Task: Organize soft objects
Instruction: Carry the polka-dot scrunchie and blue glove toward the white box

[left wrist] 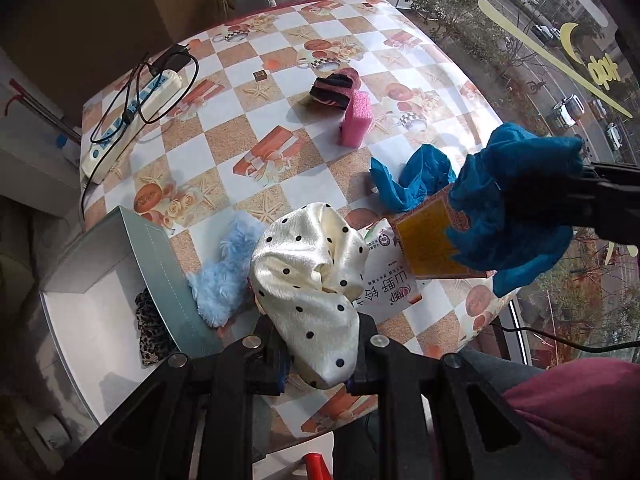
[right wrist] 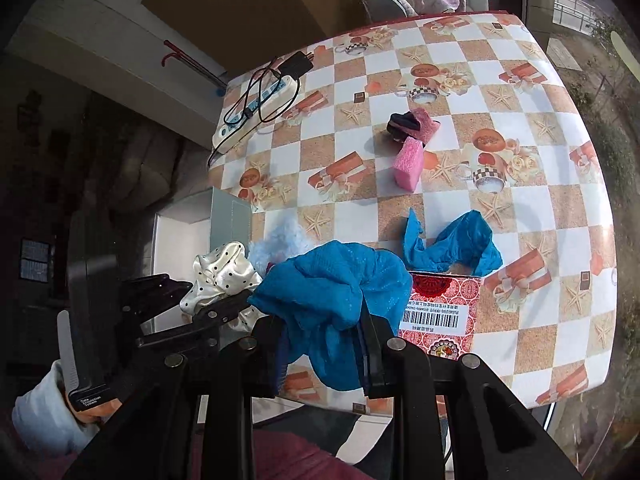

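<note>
My left gripper (left wrist: 318,364) is shut on a cream satin cloth with black dots (left wrist: 312,276), lifted above the table's near edge; the same dotted cloth (right wrist: 222,272) shows at the left in the right wrist view. My right gripper (right wrist: 324,356) is shut on a bunched blue cloth (right wrist: 332,292), which appears at the right as blue cloth (left wrist: 516,200). A grey box (left wrist: 96,280), open on top, stands at the near left with a leopard-print piece (left wrist: 152,332) inside. A fluffy light-blue piece (left wrist: 224,276) lies beside the box.
A second blue cloth (left wrist: 412,178), a pink sponge (left wrist: 357,120) and a dark striped bundle (left wrist: 334,88) lie on the checkered table (left wrist: 224,144). A red printed carton (right wrist: 440,316) and a white packet (left wrist: 392,284) sit near the front edge. A power strip (left wrist: 136,114) with cables lies far left.
</note>
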`<action>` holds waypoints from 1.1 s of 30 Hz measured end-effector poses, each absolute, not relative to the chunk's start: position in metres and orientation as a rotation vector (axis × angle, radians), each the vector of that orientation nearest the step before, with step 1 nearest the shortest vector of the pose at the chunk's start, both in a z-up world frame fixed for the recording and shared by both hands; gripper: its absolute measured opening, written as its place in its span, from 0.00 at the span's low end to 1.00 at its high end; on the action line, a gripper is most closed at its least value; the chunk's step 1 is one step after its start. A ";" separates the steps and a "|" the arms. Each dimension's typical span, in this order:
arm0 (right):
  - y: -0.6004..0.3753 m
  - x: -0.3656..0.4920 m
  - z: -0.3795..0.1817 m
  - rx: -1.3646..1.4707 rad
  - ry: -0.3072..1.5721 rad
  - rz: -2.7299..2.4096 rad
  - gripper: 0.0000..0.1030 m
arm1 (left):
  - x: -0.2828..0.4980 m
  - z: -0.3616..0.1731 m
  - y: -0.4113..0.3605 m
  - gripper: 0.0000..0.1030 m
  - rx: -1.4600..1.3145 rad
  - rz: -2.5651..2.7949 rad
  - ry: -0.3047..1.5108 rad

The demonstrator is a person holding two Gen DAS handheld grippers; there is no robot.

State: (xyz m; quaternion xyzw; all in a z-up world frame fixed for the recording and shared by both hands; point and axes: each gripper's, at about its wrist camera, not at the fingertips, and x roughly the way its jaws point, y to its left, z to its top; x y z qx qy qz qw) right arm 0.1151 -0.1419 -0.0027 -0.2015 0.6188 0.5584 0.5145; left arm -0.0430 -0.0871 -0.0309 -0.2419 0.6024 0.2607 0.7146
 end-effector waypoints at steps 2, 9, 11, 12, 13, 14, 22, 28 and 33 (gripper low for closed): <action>-0.138 0.105 -0.003 -0.513 1.487 1.362 0.28 | -0.048 -0.026 -0.090 0.21 -0.518 0.597 1.324; -0.127 0.083 0.002 -0.567 1.474 1.408 0.28 | -0.072 -0.015 -0.081 0.21 -0.557 0.679 1.262; -0.125 0.079 0.003 -0.574 1.474 1.418 0.28 | -0.080 -0.013 -0.078 0.21 -0.576 0.702 1.246; -0.124 0.077 0.004 -0.579 1.473 1.421 0.28 | -0.084 -0.012 -0.077 0.21 -0.585 0.712 1.239; -0.122 0.075 0.004 -0.583 1.474 1.425 0.28 | -0.088 -0.012 -0.077 0.21 -0.593 0.721 1.233; -0.121 0.073 0.004 -0.588 1.474 1.430 0.28 | -0.092 -0.011 -0.076 0.21 -0.601 0.730 1.227; -0.112 0.049 0.003 -0.656 1.471 1.473 0.28 | -0.119 -0.011 -0.074 0.21 -0.658 0.786 1.196; -0.105 0.029 0.003 -0.720 1.457 1.513 0.28 | -0.139 -0.009 -0.073 0.21 -0.696 0.827 1.168; -0.101 0.013 0.005 -0.758 1.440 1.540 0.28 | -0.156 -0.008 -0.072 0.21 -0.722 0.861 1.146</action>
